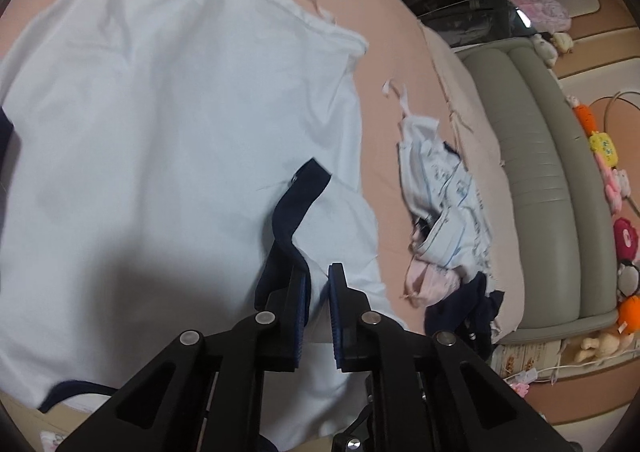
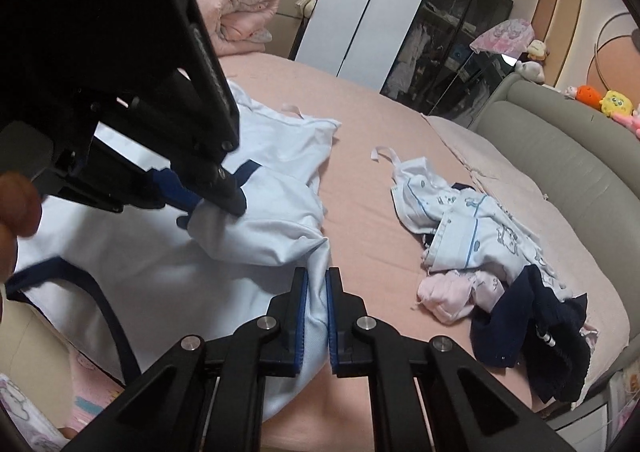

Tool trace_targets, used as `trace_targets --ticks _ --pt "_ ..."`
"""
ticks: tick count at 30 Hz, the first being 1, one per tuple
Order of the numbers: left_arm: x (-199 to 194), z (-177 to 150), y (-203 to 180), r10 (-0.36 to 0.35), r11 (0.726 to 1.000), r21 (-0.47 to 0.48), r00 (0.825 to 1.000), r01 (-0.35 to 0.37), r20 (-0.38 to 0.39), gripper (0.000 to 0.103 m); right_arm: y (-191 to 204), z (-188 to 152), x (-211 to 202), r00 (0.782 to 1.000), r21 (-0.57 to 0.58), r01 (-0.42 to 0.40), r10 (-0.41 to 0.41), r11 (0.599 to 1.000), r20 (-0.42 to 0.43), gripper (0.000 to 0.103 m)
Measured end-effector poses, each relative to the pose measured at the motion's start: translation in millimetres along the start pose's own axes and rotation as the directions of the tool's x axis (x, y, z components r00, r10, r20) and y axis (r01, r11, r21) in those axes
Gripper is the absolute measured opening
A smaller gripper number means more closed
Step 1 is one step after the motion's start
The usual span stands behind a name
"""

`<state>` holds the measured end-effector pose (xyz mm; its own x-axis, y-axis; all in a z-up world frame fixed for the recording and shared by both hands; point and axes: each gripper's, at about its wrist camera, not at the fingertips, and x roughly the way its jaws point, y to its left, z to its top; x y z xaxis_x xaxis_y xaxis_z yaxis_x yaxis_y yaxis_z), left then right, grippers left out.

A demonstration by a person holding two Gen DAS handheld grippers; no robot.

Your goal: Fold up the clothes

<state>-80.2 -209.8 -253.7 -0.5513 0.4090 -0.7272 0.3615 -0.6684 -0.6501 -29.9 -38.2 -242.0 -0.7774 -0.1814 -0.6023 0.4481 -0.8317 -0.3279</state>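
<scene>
While both pairs of tongs pinch the same pale blue shirt (image 1: 168, 123) on the pink bed (image 2: 360, 179), the fold could easily go astray: each grip looks to catch only a thin bite of cloth near an edge, so a pull in uneven directions might slide the fabric free or drag the whole garment into a bunch instead of a clean crease. The left tongs (image 1: 318, 312) are closed nearly tight on a pleat of shirt just beside its dark navy trim (image 1: 296, 199), the cloth rising between the blue pads. The right tongs (image 2: 316, 320) are likewise clamped on a ridge of the same shirt at its near edge, with the left tool looming above and to the left of them in the right wrist view. Most of the shirt spreads ahead of and to the left of both grips, rumpled where a sleeve is gathered. A heap of other clothes (image 2: 492, 252) lies well apart to the right, near the grey padded headboard (image 2: 560, 155), and a wide swing could sweep the shirt toward it.
</scene>
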Motion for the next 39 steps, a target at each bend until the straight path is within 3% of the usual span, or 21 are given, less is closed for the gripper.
trace_targets --ticks 4,12,17,20,23,27,34,37,39 --pt "-11.2 4.4 -0.1 0.017 1.0 0.017 1.0 -0.018 0.026 0.009 5.5 4.3 -1.7 0.999 -0.006 -0.049 0.049 0.999 0.003 0.006" --pt "-14.4 9.6 13.8 0.198 0.979 0.045 0.979 -0.201 0.053 0.009 21.4 2.8 4.3 0.996 -0.07 -0.083 0.079 0.994 -0.049 0.006" --pt "-20.3 12.1 19.3 0.14 0.99 0.015 0.989 -0.141 0.053 0.009 28.2 -3.5 13.0 0.987 -0.147 -0.104 0.085 0.984 -0.133 0.006" --pt "-23.1 14.2 5.8 0.038 0.998 0.053 0.999 -0.04 0.028 0.01 31.8 -8.5 17.4 0.981 -0.191 -0.114 0.08 0.975 -0.177 0.006" --pt "-19.4 12.9 -15.7 0.019 0.992 0.124 1.0 -0.019 0.0 0.01 28.7 -11.1 14.8 0.979 -0.202 -0.136 0.1 0.97 -0.18 0.007" --pt "-13.4 6.3 -36.3 0.025 0.978 0.206 0.999 -0.018 -0.03 0.012 9.8 -6.4 4.0 0.972 -0.111 -0.191 0.173 0.975 -0.157 0.007" --pt "0.5 -1.3 -38.4 0.028 0.979 0.203 0.996 -0.009 -0.09 0.012 -41.0 -1.9 -11.3 0.966 0.088 -0.223 0.232 0.971 -0.118 0.009" --pt "7.1 -3.0 -43.0 0.033 0.979 0.205 0.994 -0.011 -0.108 0.012 -59.8 -2.5 -13.5 0.942 0.213 -0.304 0.327 0.929 -0.079 0.009" --pt "10.5 -3.3 -45.3 0.028 0.981 0.195 0.992 -0.004 -0.121 0.012 -63.3 -0.6 -18.3 0.921 0.237 -0.366 0.387 0.9 -0.046 0.009"
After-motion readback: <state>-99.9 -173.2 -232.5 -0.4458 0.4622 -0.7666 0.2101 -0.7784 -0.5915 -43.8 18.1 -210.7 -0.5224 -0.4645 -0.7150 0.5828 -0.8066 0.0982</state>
